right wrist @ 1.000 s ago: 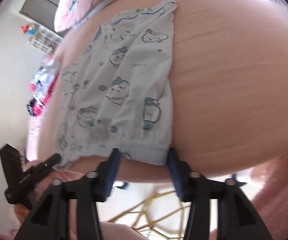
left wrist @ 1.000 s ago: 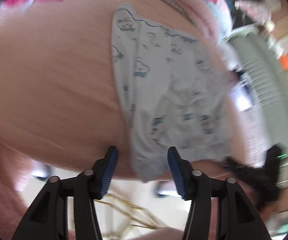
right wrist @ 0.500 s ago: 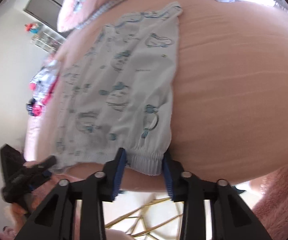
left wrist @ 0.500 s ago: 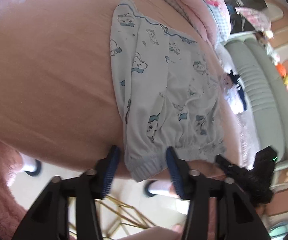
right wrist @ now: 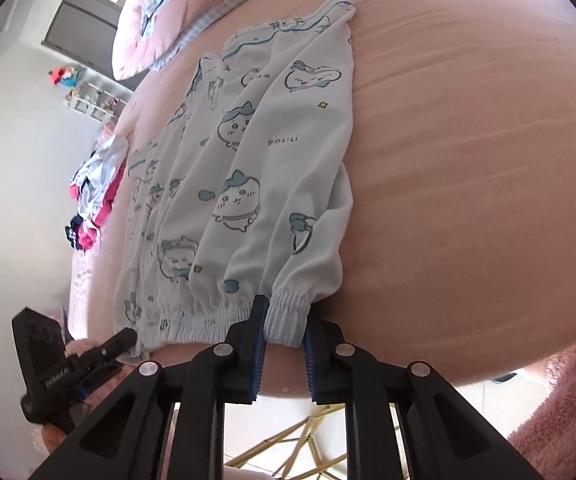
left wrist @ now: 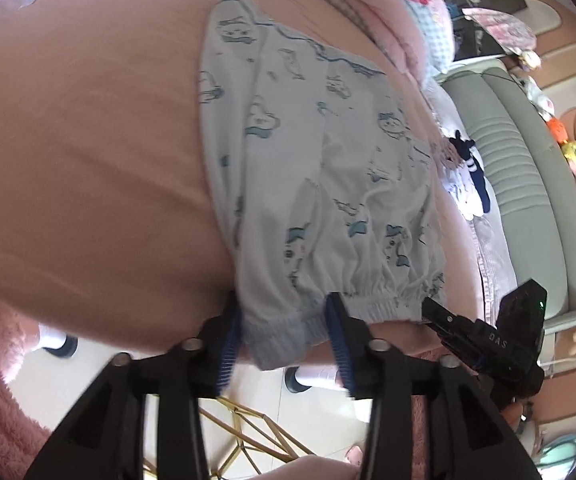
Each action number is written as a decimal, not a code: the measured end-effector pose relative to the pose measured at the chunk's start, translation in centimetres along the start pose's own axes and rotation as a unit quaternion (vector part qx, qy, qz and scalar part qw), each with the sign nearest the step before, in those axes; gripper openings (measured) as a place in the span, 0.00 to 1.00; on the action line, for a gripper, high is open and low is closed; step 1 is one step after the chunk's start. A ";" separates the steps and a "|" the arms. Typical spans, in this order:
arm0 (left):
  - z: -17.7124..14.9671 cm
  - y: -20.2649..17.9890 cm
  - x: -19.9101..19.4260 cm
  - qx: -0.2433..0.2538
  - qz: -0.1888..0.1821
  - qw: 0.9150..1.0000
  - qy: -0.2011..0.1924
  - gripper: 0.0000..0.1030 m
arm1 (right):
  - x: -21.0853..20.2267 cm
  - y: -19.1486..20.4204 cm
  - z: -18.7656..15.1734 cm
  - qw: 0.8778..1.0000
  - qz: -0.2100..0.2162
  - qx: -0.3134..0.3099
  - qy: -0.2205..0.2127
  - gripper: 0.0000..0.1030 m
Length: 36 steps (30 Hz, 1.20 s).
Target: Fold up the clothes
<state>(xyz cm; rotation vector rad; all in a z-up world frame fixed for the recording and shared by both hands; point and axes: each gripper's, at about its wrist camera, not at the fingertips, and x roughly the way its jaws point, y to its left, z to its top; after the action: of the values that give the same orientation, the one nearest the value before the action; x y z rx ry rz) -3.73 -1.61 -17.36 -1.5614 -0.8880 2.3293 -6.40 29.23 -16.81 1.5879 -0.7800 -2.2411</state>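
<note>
on the pink bed (right wrist: pixel 467 160), the right gripper (right wrist: pixel 284 340) has just been closing and pinches the printed top's (right wrist: pixel 256 184) cuff; the left gripper's (left wrist: pixel 284 332) half-open fingers, just reopening, straddle its other cuff.

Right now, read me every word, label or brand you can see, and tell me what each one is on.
"DAS": on the black body of the right gripper.
Short Japanese print on the pyjama top: upside down, unreadable.
White lettering on the left gripper: too blurred.
</note>
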 end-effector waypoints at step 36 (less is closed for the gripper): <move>0.5 1.2 -3.4 -0.030 0.088 0.995 -0.043 0.22 | -0.7 0.9 -0.1 0.997 -0.053 -0.041 -0.025 0.10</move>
<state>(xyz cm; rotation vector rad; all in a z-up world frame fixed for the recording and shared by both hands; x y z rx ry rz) -2.57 -4.44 -15.30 -1.6363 -0.8798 2.5305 -6.13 28.90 -15.74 1.5748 -0.6211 -2.3621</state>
